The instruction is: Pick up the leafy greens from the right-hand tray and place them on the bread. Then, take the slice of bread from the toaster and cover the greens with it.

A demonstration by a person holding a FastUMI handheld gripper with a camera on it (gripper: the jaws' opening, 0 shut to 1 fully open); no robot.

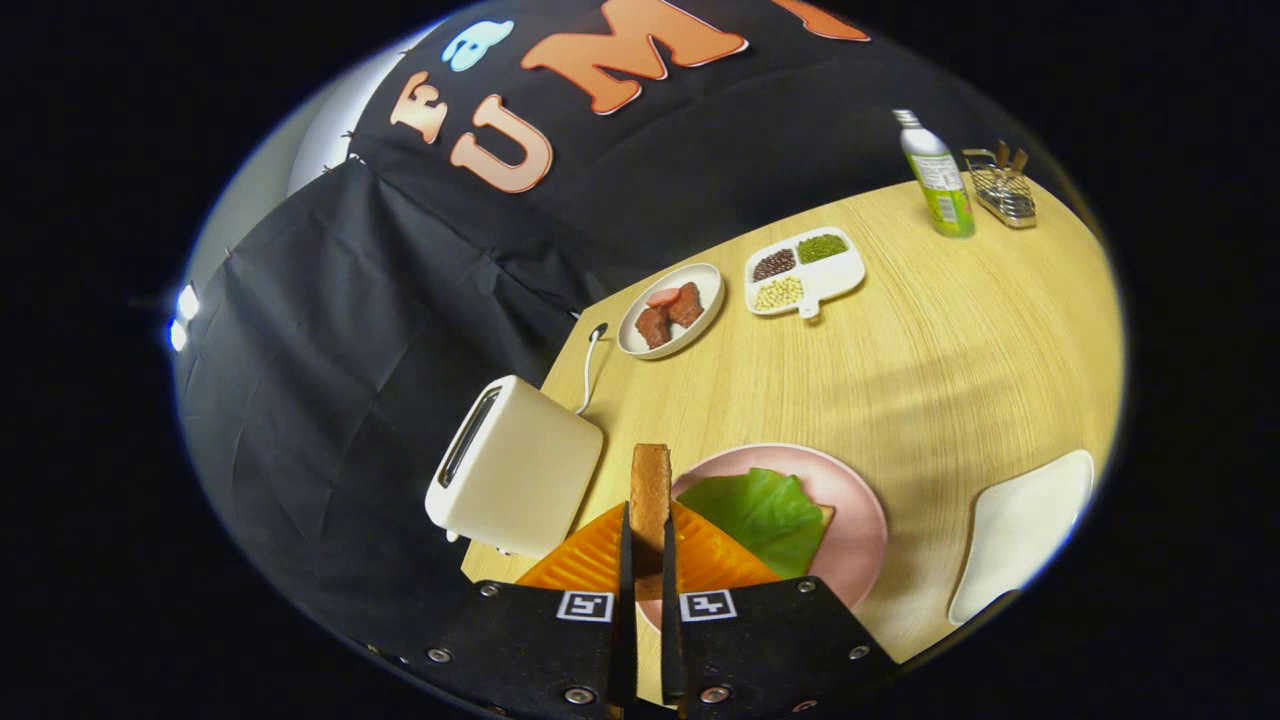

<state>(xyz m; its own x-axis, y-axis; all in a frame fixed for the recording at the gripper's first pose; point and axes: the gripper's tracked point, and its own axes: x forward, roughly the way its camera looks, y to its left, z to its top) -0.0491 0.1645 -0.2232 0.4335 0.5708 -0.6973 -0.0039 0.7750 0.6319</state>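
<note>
Gripper view showed the hand-held gripper (pixel 646 545) clenched on a slice of bread (pixel 650 490), both fingers (pixel 624 560) pressing its flat sides so that the slice stood on edge between them, its crust edge facing the camera and its far end reaching beyond the fingertips. Just beyond and beneath the fingers lay a pink plate (pixel 860 520) on the bench (pixel 900 370). On that plate rested the leafy greens (pixel 765 512), a single broad leaf spread flat, with a corner of something pale brown peeking out from under its far side; whether that was the lower bread could not be told for certain. The held slice hung over the plate's near-left rim, apart from the leaf and a little to its left. Left of the slice stood a cream toaster (pixel 515 470) at the bench's edge, its slot (pixel 468 436) facing up and away, its white cord (pixel 588 370) running back to a plug near the booth wall. To the right of the plate, near the bench's edge, sat a white tray (pixel 1020 530), its surface bare. Farther back were an oval dish (pixel 672 309) with pieces of meat, a divided dish (pixel 805 270) holding dark, green and pale beans in separate compartments, a green bottle (pixel 938 178) standing upright, and a small wire basket (pixel 1000 188) just beside it.
</note>
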